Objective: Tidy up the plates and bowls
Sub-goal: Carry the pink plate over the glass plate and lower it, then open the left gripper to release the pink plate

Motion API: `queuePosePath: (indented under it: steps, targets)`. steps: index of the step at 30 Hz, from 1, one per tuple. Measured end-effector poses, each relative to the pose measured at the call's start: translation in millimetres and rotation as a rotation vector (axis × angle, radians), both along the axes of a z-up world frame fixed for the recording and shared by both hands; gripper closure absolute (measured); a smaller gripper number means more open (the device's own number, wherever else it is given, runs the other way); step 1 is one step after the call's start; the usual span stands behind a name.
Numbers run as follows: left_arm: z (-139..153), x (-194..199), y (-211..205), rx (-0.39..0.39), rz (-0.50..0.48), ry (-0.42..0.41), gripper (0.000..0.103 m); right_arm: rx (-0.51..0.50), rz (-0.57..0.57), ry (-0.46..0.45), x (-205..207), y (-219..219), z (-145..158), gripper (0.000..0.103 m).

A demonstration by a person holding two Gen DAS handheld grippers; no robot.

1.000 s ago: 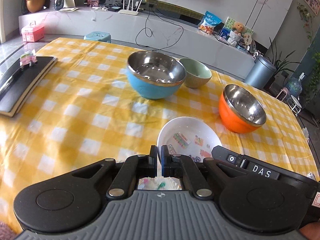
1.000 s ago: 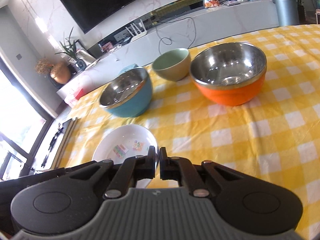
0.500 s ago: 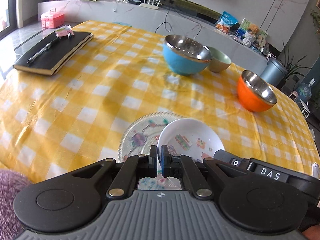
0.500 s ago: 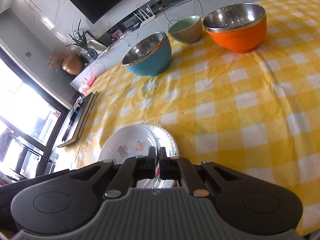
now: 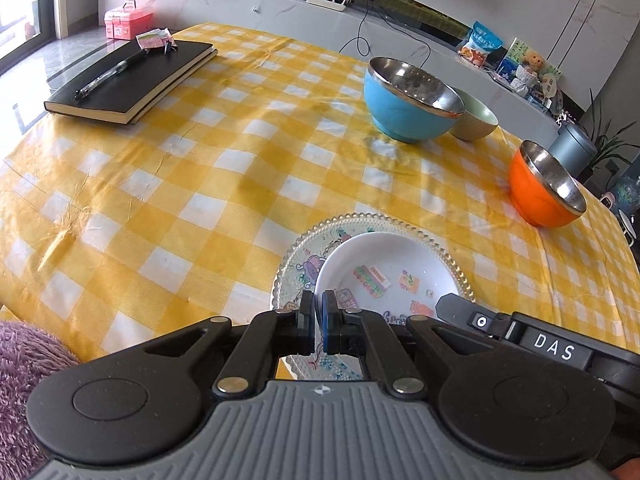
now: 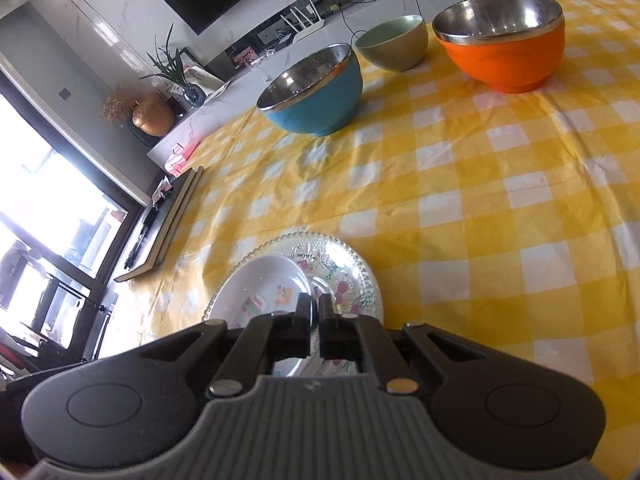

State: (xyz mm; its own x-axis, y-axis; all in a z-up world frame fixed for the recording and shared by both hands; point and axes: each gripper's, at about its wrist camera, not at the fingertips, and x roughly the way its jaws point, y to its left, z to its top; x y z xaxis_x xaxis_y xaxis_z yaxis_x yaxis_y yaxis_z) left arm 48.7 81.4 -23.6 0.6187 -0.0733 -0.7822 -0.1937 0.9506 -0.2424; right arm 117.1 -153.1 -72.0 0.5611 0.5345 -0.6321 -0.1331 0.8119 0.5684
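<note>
A white printed plate [image 5: 384, 268] [image 6: 260, 288] sits over a clear beaded glass plate [image 5: 308, 256] [image 6: 344, 264] near the table's front edge. My left gripper [image 5: 319, 312] is shut on the white plate's near left rim. My right gripper [image 6: 314, 312] is shut on its right rim, and its body shows in the left wrist view [image 5: 520, 332]. A blue steel-lined bowl [image 5: 408, 104] [image 6: 316, 96], a green bowl [image 5: 478, 118] [image 6: 394, 46] and an orange steel-lined bowl [image 5: 544, 188] [image 6: 504, 48] stand further back.
The table wears a yellow checked cloth [image 5: 200, 184]. A black notebook with a pen [image 5: 132, 76] [image 6: 160, 220] lies at the far left. A purple fuzzy cloth [image 5: 24, 364] is at the near left edge. A grey bin [image 5: 570, 148] stands beyond the table.
Both grippers, still holding the white plate, have drawn back toward the table's near edge and come lower. The plate now sits over the glass plate, which came into view beneath it.
</note>
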Motion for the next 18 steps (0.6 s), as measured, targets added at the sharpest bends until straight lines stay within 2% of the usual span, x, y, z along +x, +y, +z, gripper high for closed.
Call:
queuePosePath:
  steps: [8,12,15,17,18]
  targets:
    - [-1.0,2.8,-3.1,0.021,-0.014,0.008,0.1,-0.003,0.001,0.01,0.4,-0.6,-3.0,0.102]
    - [-1.0,3.2,-1.9,0.013,-0.009,0.009,0.098,0.001,0.011,0.007,-0.9,-0.5,-2.3,0.098]
    - [1.2,2.4,-0.4,0.008,-0.003,0.002,0.086,-0.021,0.013,-0.012,-2.6,-0.1,-0.2,0.096]
    - [4.1,1.1,0.0,0.013,0.002,-0.005,0.081,-0.025,0.011,-0.023,-3.2,-0.8,2.3,0.092]
    - [5.8,0.4,0.5,0.012,0.005,-0.01,0.079,-0.026,0.011,-0.032,-3.5,-1.5,4.0,0.086]
